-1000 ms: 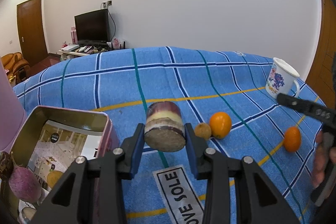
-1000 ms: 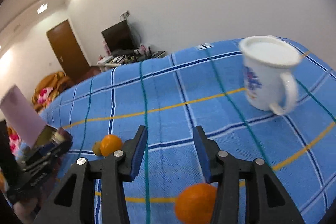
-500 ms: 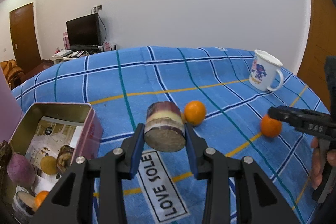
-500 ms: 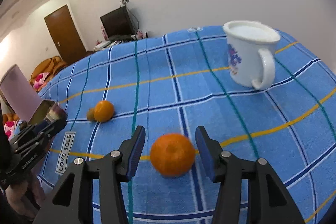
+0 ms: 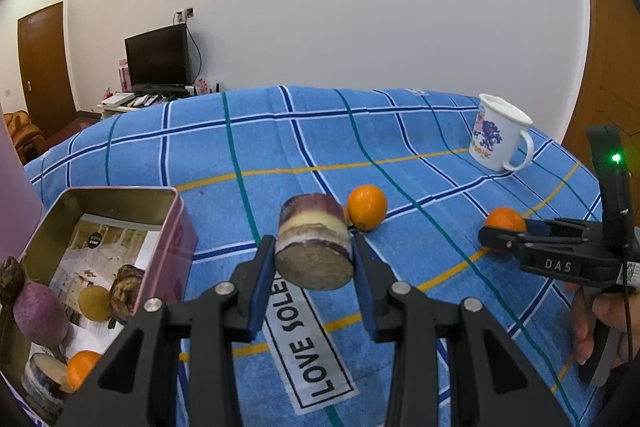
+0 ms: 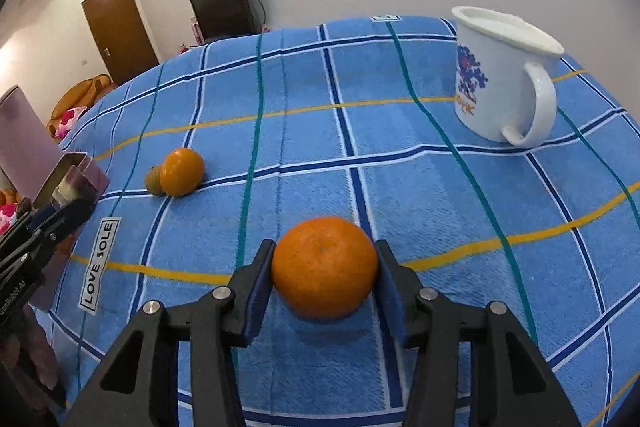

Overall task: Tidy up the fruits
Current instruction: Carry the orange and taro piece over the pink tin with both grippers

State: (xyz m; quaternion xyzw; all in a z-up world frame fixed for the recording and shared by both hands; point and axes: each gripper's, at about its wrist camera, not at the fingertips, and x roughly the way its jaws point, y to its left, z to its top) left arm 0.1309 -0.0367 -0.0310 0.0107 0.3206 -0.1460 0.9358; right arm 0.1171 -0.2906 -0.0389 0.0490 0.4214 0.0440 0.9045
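Note:
My left gripper [image 5: 311, 247] is shut on a short purple-and-yellow sugarcane piece [image 5: 314, 239], held above the blue checked cloth just right of the open pink tin [image 5: 176, 227]. The tin holds several fruits, among them a purple one [image 5: 38, 311] and a small orange [image 5: 82, 365]. My right gripper [image 6: 325, 269] is down at the cloth with an orange [image 6: 325, 267] between its fingers, both pads against its sides. The orange rests on the cloth. A second orange [image 6: 182, 171] lies farther left, touching a small brown-green fruit [image 6: 154, 181].
A white mug [image 6: 496, 83] with a blue print stands at the back right of the cloth. A "LOVE SOLE" label [image 5: 308, 339] is sewn on the cloth. A pink upright lid or box [image 6: 20, 135] rises behind the tin. A hand [image 5: 600, 323] holds the right gripper's handle.
The right gripper came down and forward until the orange sat between its fingers. The left gripper shifted a little sideways, the sugarcane piece still in its grip.

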